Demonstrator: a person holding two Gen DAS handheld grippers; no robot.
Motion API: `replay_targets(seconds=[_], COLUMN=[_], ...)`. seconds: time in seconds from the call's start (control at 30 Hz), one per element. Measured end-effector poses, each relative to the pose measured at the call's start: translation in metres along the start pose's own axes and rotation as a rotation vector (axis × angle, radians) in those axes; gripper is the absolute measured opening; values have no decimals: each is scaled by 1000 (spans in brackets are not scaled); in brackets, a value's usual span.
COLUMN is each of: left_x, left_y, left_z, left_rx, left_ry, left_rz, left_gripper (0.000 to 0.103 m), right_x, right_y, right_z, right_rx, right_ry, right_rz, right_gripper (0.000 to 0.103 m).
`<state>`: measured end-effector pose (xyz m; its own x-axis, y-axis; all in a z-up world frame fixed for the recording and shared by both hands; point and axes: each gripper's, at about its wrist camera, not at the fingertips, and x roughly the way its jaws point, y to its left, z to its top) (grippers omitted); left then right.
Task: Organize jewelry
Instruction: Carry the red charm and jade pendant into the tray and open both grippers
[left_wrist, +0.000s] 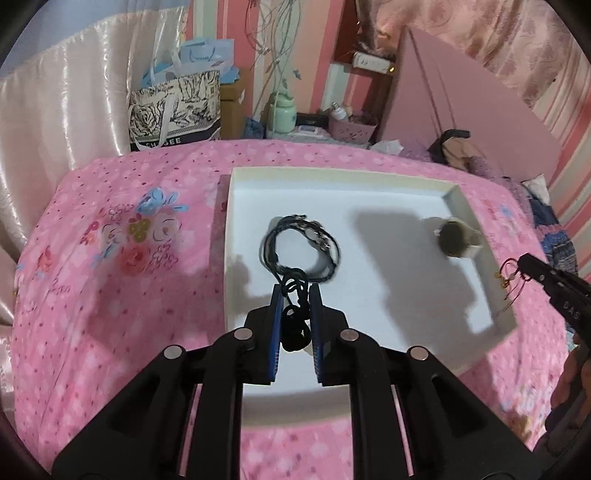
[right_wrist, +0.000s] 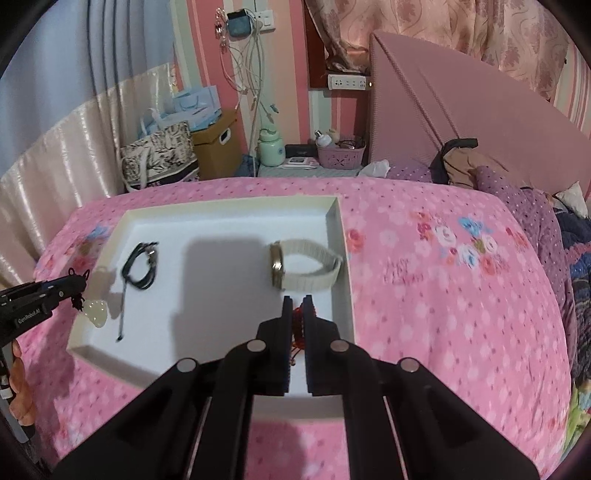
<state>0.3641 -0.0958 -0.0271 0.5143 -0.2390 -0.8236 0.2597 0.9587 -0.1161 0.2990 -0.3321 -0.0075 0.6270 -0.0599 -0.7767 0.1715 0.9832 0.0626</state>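
Gleaming white tray (right_wrist: 338, 221) — knotted black cord (left_wrist: 293, 291)

We can read only a few words. On the side of the left gripper (right_wrist: 79, 286), seen at the near left of the right wrist view, white print spells "GenRobot.AI". On the right gripper (left_wrist: 524, 260), at the near right edge of the left wrist view, we make out the white letters "DAS"; the rest runs out of view. On the dark band at the foot of the floral bag (left_wrist: 175, 107), standing far left beyond the bed, we read part of a word, "CH…GEE", with a strap across its middle. Any print on the pale blue bags (left_wrist: 205, 55) behind it is too blurred for us to read.
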Motion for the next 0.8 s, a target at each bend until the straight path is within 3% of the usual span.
replay_targets(seconds=[0.27,0.8], left_x=[43,59], left_y=[8,3], left_z=[-4,-11], left_rx=[-11,52], left_ry=[70,68], left_rz=[30,133], left_gripper=[12,14], right_x=[61,80], right_y=[-3,-5], right_z=[-7,-14], right_rx=[-21,-20], right_ry=[77,99], right_rz=[-46,-83], right_gripper=[5,8])
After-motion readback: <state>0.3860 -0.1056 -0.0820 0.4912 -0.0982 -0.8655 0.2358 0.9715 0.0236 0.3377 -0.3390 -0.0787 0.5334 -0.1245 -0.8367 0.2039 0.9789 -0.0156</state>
